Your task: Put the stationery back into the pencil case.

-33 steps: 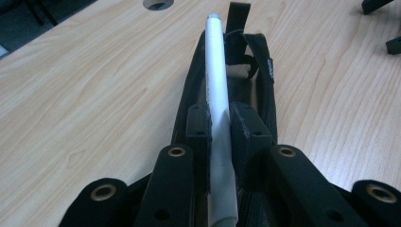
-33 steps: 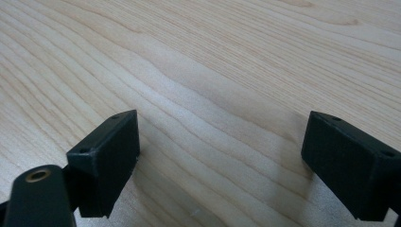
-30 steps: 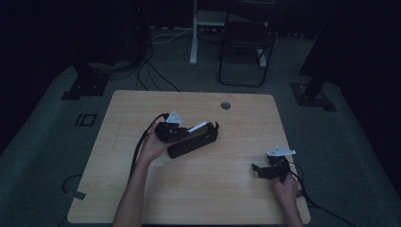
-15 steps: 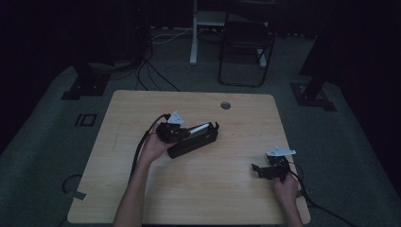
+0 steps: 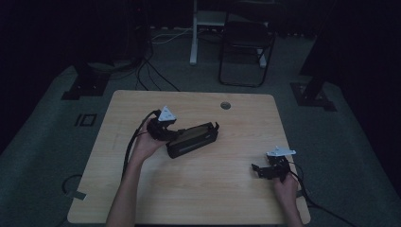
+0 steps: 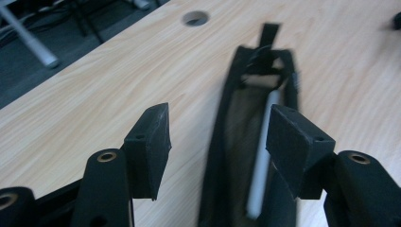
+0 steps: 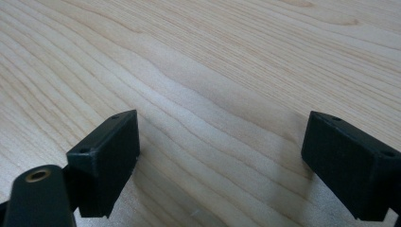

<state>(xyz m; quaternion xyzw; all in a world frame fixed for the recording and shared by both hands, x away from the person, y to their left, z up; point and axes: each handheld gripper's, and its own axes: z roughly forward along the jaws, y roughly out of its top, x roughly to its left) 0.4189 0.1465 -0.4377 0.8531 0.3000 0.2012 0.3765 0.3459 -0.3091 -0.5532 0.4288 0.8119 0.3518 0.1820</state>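
From the high view, your left gripper (image 5: 176, 134) sits at the left end of a long black pouch (image 5: 194, 140) lying slantwise near the middle of the tabletop (image 5: 227, 189). Your right gripper (image 5: 259, 170) rests low near the right front corner, well apart from the pouch. This looks like the step just after something went into the pouch and was let go, so your next move is likely to draw the left gripper clear, then close the pouch.

In the left gripper view, your left gripper (image 6: 217, 135) has just been opening; its jaws stand about half open, with the pouch's near end (image 6: 227, 142) between them and no pad visibly pressing on it. The pouch is open along its top. Inside lies a thin white stick (image 6: 263, 151), perhaps a pen, running lengthwise. A black tab stands at the far end, though the picture is blurred there.

In the right gripper view, your right gripper (image 7: 220, 156) is wide open over bare wood, holding nothing.
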